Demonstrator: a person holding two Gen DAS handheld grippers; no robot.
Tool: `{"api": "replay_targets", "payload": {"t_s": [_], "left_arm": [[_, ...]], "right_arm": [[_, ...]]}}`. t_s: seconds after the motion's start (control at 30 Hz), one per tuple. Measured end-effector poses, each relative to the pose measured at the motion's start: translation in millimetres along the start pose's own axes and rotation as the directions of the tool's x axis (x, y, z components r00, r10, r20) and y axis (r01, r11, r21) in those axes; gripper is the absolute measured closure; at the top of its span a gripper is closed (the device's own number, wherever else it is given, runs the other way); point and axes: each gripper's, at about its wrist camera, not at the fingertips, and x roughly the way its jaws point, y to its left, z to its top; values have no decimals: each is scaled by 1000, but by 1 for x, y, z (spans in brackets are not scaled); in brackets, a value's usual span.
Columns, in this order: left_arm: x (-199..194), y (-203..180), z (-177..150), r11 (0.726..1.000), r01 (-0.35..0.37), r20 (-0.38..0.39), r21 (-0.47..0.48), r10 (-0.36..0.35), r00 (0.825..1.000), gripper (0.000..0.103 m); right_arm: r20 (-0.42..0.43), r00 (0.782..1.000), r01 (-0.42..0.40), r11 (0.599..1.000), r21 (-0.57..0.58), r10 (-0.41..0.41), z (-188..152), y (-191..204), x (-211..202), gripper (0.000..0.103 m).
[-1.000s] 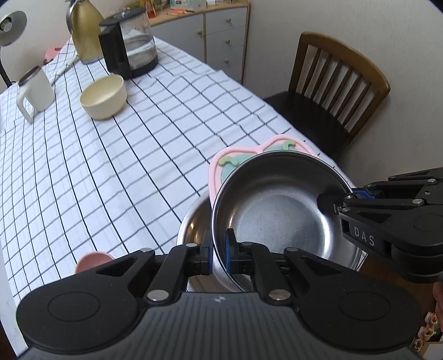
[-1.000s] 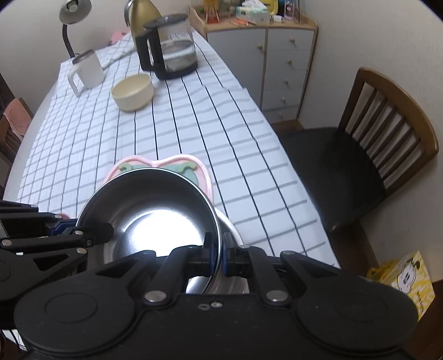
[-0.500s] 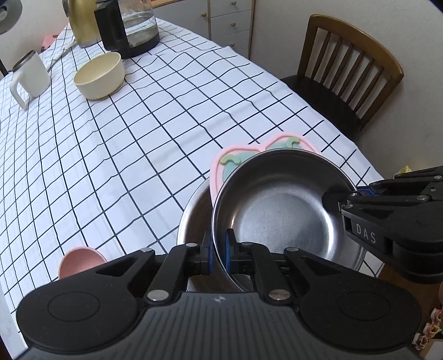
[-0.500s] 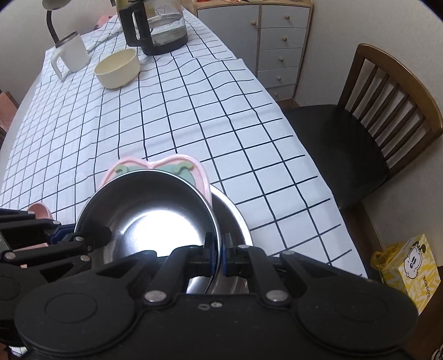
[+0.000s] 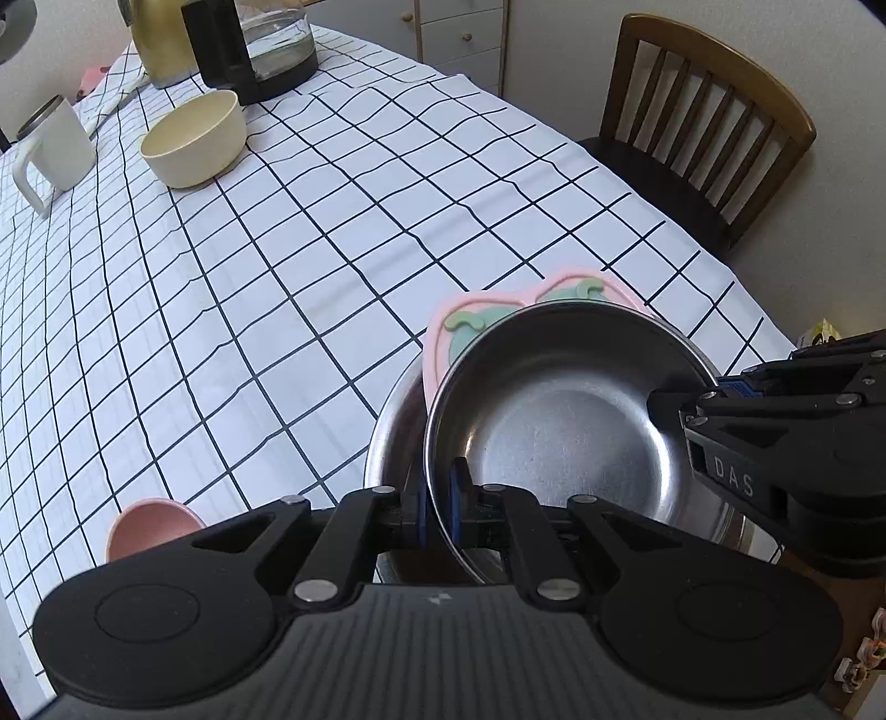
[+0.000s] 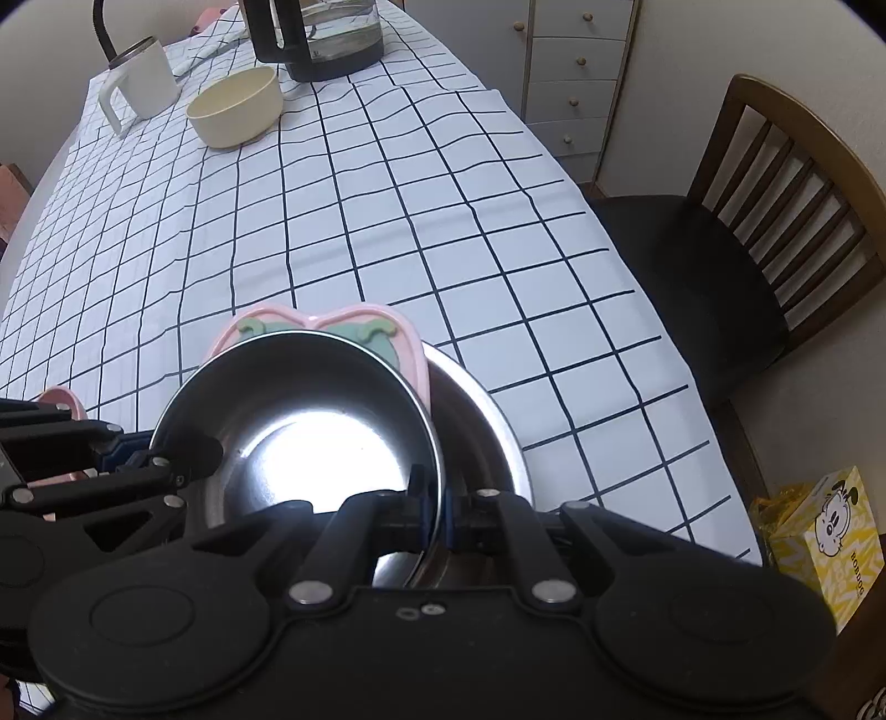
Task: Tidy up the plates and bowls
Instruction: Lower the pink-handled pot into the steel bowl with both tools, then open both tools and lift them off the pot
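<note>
A steel bowl (image 5: 559, 421) is held by its rim from two sides. My left gripper (image 5: 440, 493) is shut on the near-left rim. My right gripper (image 5: 673, 401) is shut on the right rim. In the right wrist view the same steel bowl (image 6: 310, 437) is pinched by my right gripper (image 6: 434, 498), with my left gripper (image 6: 183, 448) at its left edge. Under it lies a pink heart-shaped plate (image 5: 443, 338) inside a larger steel bowl (image 5: 396, 437). I cannot tell whether the held bowl touches the plate.
On the checked tablecloth (image 5: 310, 249) stand a cream bowl (image 5: 194, 138), a white mug (image 5: 55, 147), a glass coffee pot (image 5: 255, 44) and a gold kettle (image 5: 160, 39) at the far end. A small pink cup (image 5: 149, 523) sits near left. A wooden chair (image 6: 775, 221) and a yellow box (image 6: 825, 531) are to the right.
Both grippers have come down together with the steel bowl, closer to the pink plate and the larger bowl. Their grip on the rim is unchanged.
</note>
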Motion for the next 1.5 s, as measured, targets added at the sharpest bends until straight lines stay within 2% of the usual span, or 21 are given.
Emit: {"api": "replay_targets", "payload": {"t_s": [0.27, 0.33, 0.43, 0.77, 1.13, 1.5], "left_arm": [[4, 4, -1, 1000, 19, -8, -12, -19, 1000, 96], [2, 5, 1, 999, 34, -4, -7, -34, 999, 95], [-1, 6, 2, 999, 43, -4, -15, -43, 999, 93], [-20, 14, 0, 996, 85, 22, -15, -85, 996, 91], [-59, 33, 8, 997, 72, 114, -28, -69, 991, 88], [-91, 71, 29, 991, 41, 227, -124, -12, 974, 86]], "right_arm": [[-14, 1000, -1, 1000, 5, 1, 2, 3, 6, 96], [-22, 1000, -11, 1000, 23, 12, 3, 2, 7, 94], [-9, 1000, -16, 1000, 22, 16, 6, 3, 3, 85], [13, 999, -34, 999, 2, 34, 6, 5, -17, 74], [88, 991, -98, 994, -53, 102, 19, 18, -59, 65], [189, 970, -133, 985, -108, 152, 62, 32, -90, 43]]}}
